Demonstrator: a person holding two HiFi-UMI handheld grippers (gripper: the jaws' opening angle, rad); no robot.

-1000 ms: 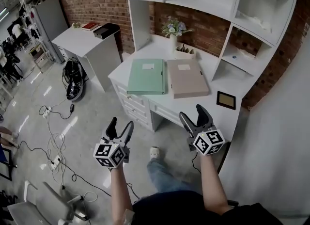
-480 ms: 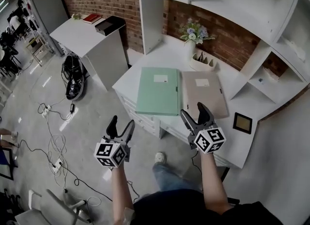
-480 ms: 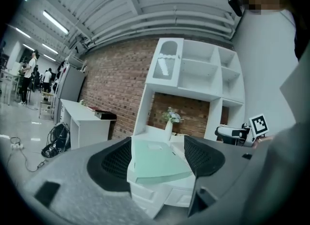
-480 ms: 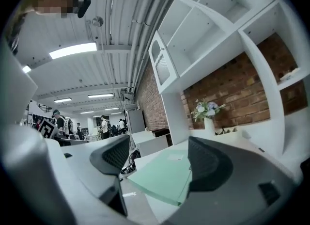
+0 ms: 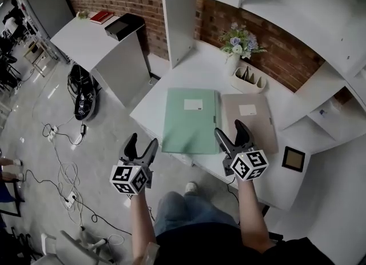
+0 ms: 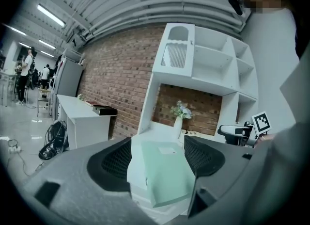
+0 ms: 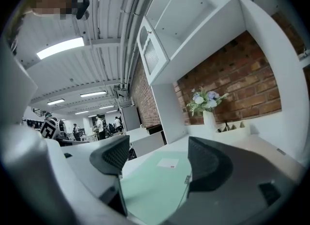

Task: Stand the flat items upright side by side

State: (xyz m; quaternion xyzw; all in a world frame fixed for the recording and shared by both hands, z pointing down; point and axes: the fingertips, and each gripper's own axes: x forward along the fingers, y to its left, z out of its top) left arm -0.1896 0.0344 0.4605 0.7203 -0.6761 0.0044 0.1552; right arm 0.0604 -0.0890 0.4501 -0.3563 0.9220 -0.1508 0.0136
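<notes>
Flat on the white tabletop (image 5: 189, 72), just in front of the flower vase (image 5: 233, 61): green folder (image 5: 190, 121) and beige folder (image 5: 251, 120), side by side. Beyond their far-from-vase edge, the left claw (image 5: 142, 141) and the right claw (image 5: 230, 129) hover, both spread and empty.

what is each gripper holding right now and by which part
Nothing is held. The left gripper and the right gripper both have their jaws apart and empty; the green folder and the beige folder lie flat on the desk.
</notes>
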